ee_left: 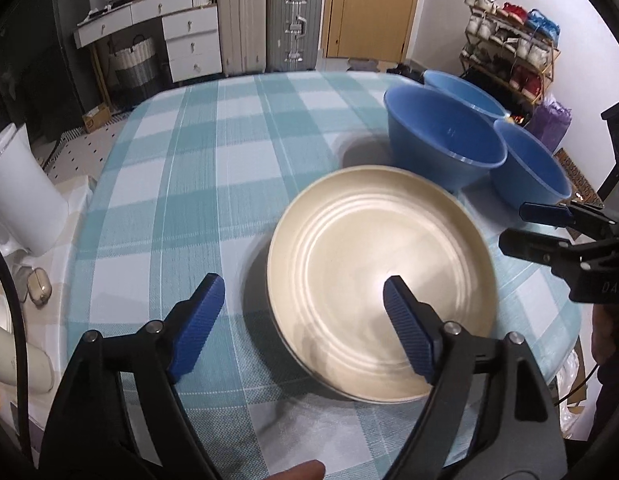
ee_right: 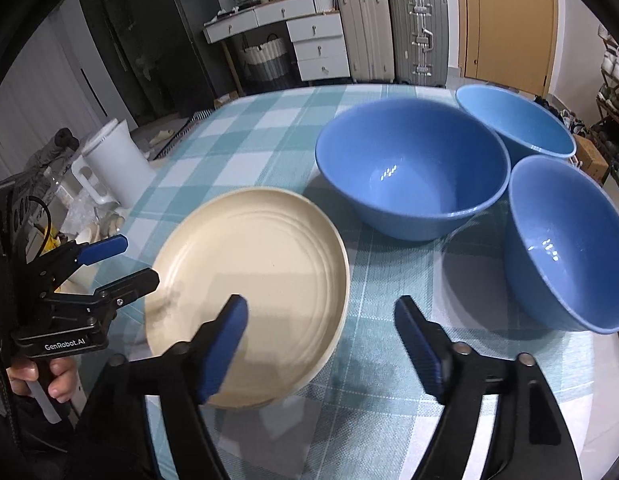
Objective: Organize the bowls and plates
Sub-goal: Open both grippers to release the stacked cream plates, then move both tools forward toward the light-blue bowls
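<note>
A cream plate (ee_left: 381,264) lies on the checked tablecloth, seen also in the right wrist view (ee_right: 253,280). Three blue bowls stand behind it: a near one (ee_right: 413,168), a far one (ee_right: 513,120) and a right one (ee_right: 565,248); in the left wrist view they are at the upper right (ee_left: 441,136). My left gripper (ee_left: 301,312) is open and empty, its right finger over the plate's near part. My right gripper (ee_right: 321,336) is open and empty, its left finger over the plate's right edge. Each gripper shows in the other's view (ee_right: 113,260) (ee_left: 529,224).
The table (ee_left: 189,184) carries a teal and white cloth. A white kettle (ee_right: 113,164) stands off the table's left edge. Suitcases (ee_right: 393,28), a drawer unit (ee_right: 317,40) and a door are behind. A shoe rack (ee_left: 509,48) stands at the right.
</note>
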`<action>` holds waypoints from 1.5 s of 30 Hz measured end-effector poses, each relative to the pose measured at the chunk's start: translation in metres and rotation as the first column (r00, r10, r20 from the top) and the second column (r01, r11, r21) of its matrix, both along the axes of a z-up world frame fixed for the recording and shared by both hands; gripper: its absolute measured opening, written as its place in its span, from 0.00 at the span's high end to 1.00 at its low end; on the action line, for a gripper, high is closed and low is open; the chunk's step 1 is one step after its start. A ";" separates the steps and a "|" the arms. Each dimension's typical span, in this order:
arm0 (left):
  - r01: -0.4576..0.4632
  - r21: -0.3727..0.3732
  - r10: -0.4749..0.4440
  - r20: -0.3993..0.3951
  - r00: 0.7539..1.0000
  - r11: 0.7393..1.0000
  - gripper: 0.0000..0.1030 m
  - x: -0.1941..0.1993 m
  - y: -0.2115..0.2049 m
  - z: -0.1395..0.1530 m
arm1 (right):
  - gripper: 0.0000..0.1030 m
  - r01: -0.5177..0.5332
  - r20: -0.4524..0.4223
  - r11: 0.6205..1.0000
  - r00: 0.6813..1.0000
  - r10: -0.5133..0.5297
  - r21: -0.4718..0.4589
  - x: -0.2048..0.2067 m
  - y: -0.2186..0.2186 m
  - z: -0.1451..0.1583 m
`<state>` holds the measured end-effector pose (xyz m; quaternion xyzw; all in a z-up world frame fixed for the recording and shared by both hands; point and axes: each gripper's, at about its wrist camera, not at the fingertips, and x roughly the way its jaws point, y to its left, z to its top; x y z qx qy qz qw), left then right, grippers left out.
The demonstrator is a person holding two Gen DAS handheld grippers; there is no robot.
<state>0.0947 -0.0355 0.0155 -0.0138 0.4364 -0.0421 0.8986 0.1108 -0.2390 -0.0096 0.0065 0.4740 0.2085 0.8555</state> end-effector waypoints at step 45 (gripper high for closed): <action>0.118 -0.148 -0.098 0.137 0.986 0.982 0.01 0.121 -0.075 0.112 | 0.01 0.205 0.240 0.977 0.947 -0.215 0.066 0.041 -0.120 0.157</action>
